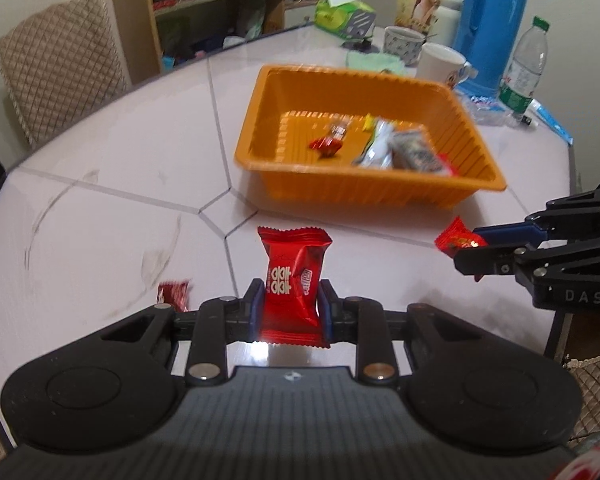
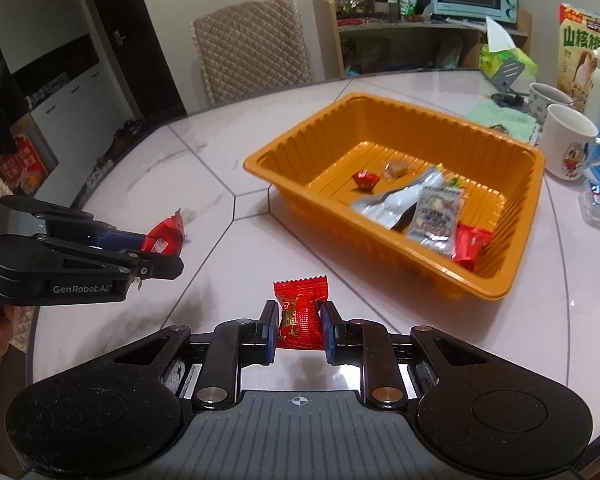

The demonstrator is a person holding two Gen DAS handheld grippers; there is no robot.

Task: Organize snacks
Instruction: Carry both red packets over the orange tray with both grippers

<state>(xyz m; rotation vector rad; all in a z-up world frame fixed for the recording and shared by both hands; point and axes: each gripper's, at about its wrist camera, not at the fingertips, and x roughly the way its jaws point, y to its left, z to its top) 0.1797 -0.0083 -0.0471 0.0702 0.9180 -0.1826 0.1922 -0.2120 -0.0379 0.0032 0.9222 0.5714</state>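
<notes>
Left-wrist view: a red candy (image 1: 293,286) is pinched upright between the pads of the left gripper (image 1: 288,304), clear of the table (image 1: 100,184). A smaller red candy (image 2: 300,314) is pinched likewise by the right gripper (image 2: 298,330), as seen in the right-wrist view. Both are held short of the orange tray (image 2: 476,280), which stands ahead on the table and already holds a few packets (image 2: 412,204) and sweets. One more red wrapper (image 1: 174,295) is seen lying on the table just beside the left gripper. The carrying step is judged to be in hand: two pieces picked, neither yet delivered. The next move calls for each candy to be carried over the tray's near rim and the jaws spread only once it is above the tray floor; the stray wrapper is left for a later pick. Mugs (image 2: 568,148) and clutter stand beyond the tray.
</notes>
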